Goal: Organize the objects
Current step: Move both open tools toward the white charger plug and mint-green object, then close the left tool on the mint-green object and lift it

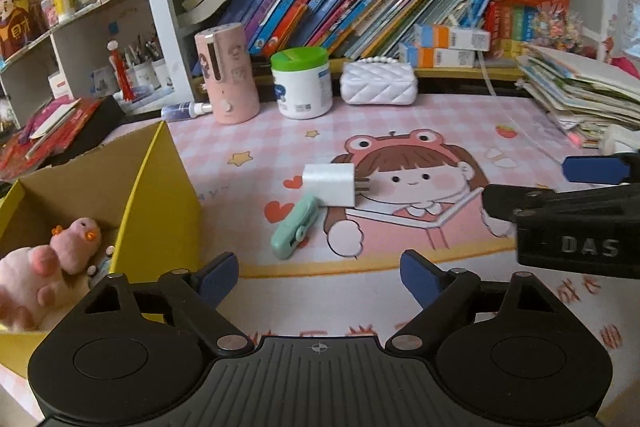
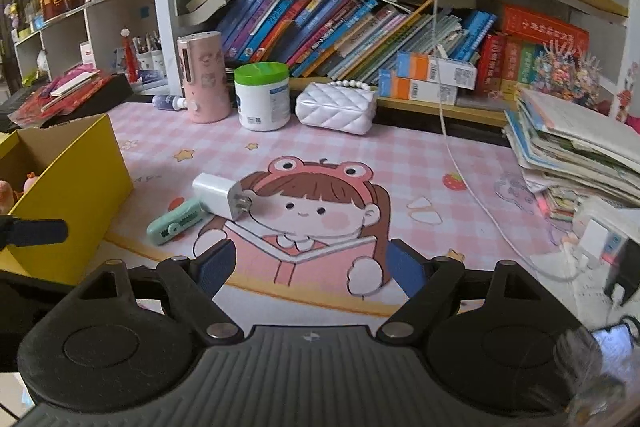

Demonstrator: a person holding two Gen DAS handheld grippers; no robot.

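A white plug charger (image 1: 330,185) lies on the pink cartoon desk mat (image 1: 400,115), with a mint green clip-like gadget (image 1: 294,228) touching its near left corner. Both show in the right wrist view, the charger (image 2: 218,198) and the gadget (image 2: 174,223). A yellow cardboard box (image 1: 160,211) at the left holds pink plush toys (image 1: 48,267); the box also shows in the right wrist view (image 2: 68,187). My left gripper (image 1: 319,277) is open and empty, short of the gadget. My right gripper (image 2: 310,263) is open and empty, to the right of the charger; it also shows in the left wrist view (image 1: 524,187).
At the back of the mat stand a pink cylinder device (image 1: 228,75), a green-lidded white tub (image 1: 302,83) and a white quilted purse (image 1: 378,83). Bookshelves rise behind. A stack of books (image 2: 572,151) and a white cable (image 2: 472,187) lie at the right.
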